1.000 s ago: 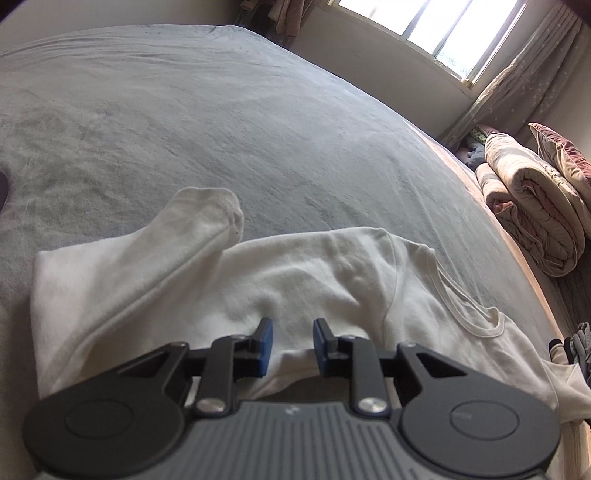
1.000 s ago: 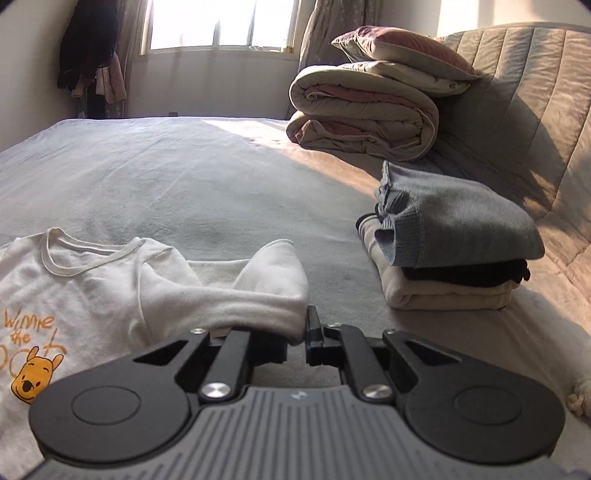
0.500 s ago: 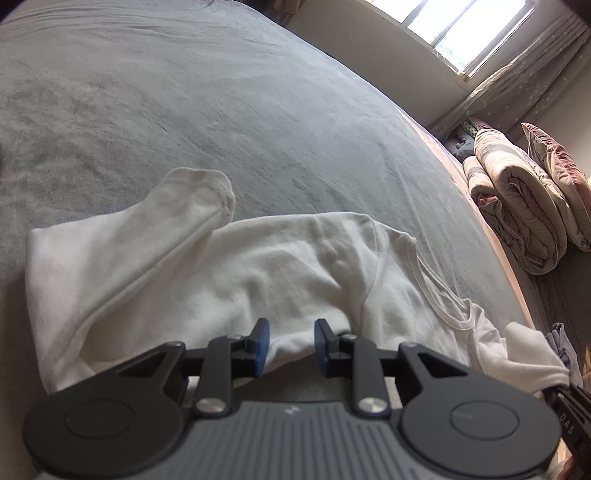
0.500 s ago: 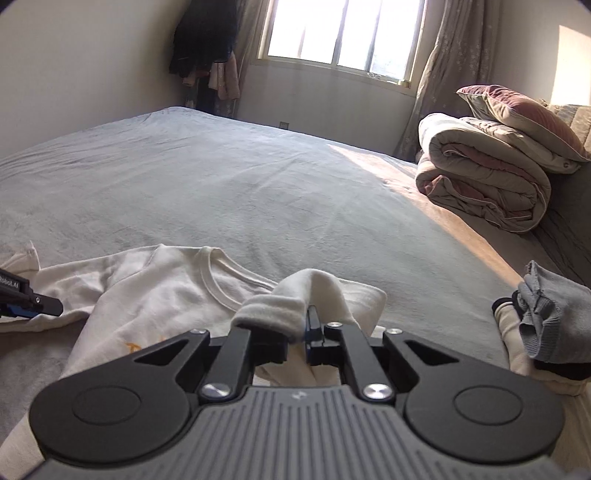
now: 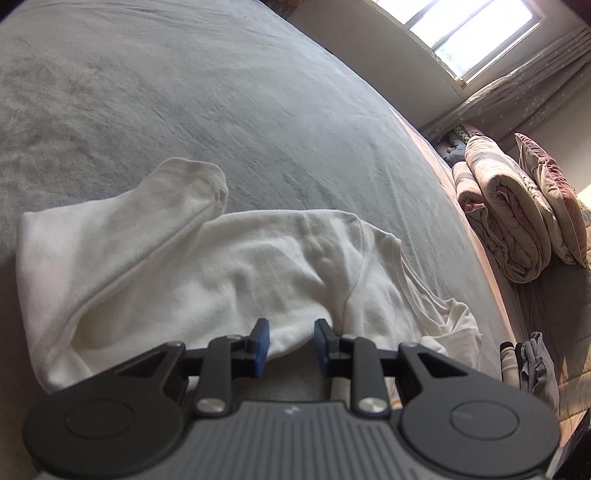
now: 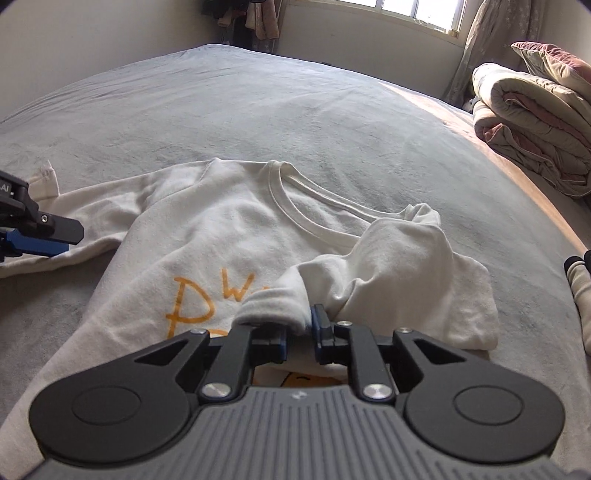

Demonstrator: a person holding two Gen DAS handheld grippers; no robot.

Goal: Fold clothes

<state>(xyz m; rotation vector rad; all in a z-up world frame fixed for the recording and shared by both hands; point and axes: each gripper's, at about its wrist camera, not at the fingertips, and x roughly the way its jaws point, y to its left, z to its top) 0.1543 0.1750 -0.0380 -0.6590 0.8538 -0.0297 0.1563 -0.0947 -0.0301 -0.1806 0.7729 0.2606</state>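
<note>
Swung inward since the earlier frames, the right gripper [image 6: 298, 334] has carried the right sleeve [image 6: 384, 266] from beside the shirt onto its chest, and its jaws are opening, the cuff lying loosely between the blue pads. One grey bed [image 5: 221, 110] fills both views, with wide bare cover beyond the collar up to the far wall and one window [image 5: 476, 33]; its right edge runs along one rolled quilt [image 6: 532, 140] topped by one pillow [image 6: 554, 62]. One white sweatshirt [image 6: 221, 221] lies flat near the bed's near edge, orange lettering up, both sleeves folded over it. Just right of it sits one stack of folded clothes [image 5: 532, 365]. The left gripper [image 5: 290, 345] hovers parted and empty at the shirt's left fold.
</note>
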